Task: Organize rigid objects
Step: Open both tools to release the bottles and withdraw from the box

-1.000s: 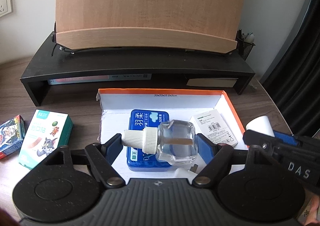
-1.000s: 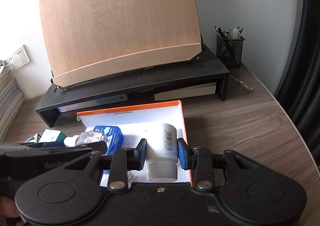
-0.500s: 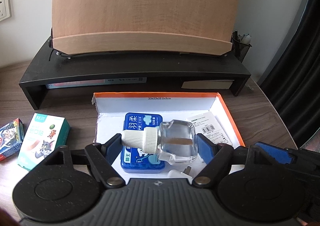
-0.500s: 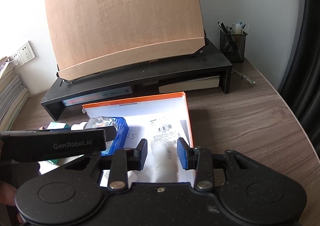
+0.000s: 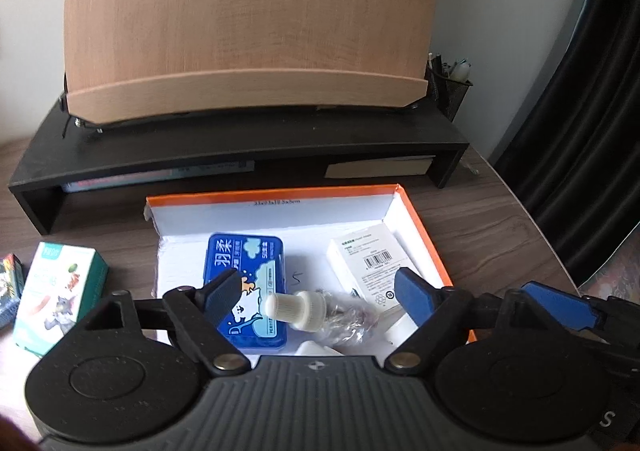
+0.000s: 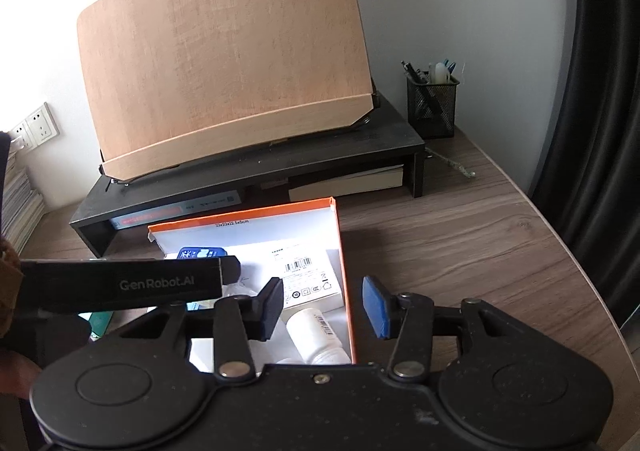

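1. Left wrist view: the left gripper (image 5: 320,293) has its blue-padded jaws spread wide, gripping nothing. Between them, touching neither pad, a clear glass bottle (image 5: 348,315) with a ribbed white cap (image 5: 296,309) lies on its side, blurred, the cap pointing left over the near end of the blue tin.
2. The bottle sits inside the shallow orange-rimmed box (image 5: 420,227) on the wooden desk (image 5: 500,223). In the same box lie a blue tin (image 5: 248,263) with white Chinese lettering at left and a white carton (image 5: 372,263) with a barcode at right.
3. Left of the box, on the desk, stands a green-and-white carton with cartoon figures (image 5: 56,291).
4. Right wrist view: the right gripper (image 6: 324,307) is also parted wide and empty, straddling the box's right wall (image 6: 344,271).
5. Just beside its left finger, a white pill bottle (image 6: 316,335) lies on its side in the box's near right corner, below the white carton (image 6: 304,275).
6. Behind the box a black monitor riser (image 6: 280,167) carries a tilted wooden board (image 6: 224,71); a mesh pen holder (image 6: 432,99) stands at its right end.
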{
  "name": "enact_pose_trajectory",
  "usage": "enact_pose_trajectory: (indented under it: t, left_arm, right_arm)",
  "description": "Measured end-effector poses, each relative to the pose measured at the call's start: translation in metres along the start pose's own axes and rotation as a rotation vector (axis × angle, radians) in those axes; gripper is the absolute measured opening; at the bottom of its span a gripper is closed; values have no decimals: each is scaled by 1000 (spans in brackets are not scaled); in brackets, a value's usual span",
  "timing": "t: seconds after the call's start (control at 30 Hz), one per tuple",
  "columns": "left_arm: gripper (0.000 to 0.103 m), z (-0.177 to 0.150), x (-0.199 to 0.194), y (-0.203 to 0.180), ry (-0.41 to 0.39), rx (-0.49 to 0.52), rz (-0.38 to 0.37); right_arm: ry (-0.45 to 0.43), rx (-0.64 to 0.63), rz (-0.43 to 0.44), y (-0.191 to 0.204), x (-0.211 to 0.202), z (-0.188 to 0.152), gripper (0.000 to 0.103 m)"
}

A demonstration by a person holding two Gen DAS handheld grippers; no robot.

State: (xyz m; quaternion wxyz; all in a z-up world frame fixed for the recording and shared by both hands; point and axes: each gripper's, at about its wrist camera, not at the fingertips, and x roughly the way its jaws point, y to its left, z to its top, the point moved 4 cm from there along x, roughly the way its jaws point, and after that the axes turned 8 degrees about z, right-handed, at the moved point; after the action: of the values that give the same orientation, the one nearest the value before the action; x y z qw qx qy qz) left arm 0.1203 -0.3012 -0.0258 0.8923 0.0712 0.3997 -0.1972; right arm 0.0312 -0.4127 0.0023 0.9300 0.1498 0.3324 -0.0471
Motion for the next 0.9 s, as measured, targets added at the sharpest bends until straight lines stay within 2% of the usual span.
enact_pose_trajectory:
  t: [0.17, 0.3, 0.5, 0.9]
  left_arm:
    - [87, -2, -10, 8, -8, -13, 8]
    - [87, -4, -20, 21, -10, -33, 27]
    - [90, -6, -38, 48, -24, -64, 65]
    - [90, -19, -65, 113, -31, -139, 141]
  right_arm:
    - [-9, -9, 4, 9, -5, -2, 58]
    - [-10, -27, 14, 23, -7, -3, 66]
    - [-12, -57, 46, 53, -7, -6, 71]
    - [16, -135, 119, 117, 3, -16, 73]
